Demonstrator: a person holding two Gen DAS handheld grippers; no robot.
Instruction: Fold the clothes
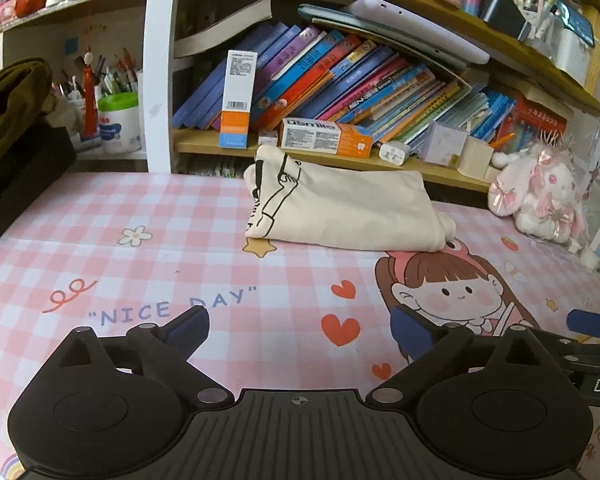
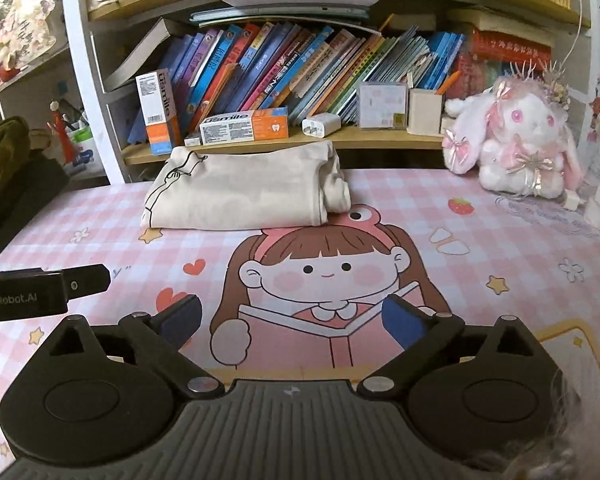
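Left wrist view: cream garment (image 1: 344, 212) is seen folded at the surface's (image 1: 140, 264) far edge; both tools (image 1: 300, 324) (image 2: 292, 316) are released; bunched end shown rightward.

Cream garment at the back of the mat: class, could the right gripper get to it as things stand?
Probably yes. The right gripper is open and empty, and only bare pink mat lies between it and the folded cream garment; nothing blocks that path.

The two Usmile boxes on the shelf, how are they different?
The white-and-orange Usmile box stands upright against the books; the orange Usmile box lies flat on its long side. The upright one is mostly white with an orange and blue bottom; the flat one is half white, half orange with a tooth picture. Both sit on the wooden shelf behind the folded cream garment.
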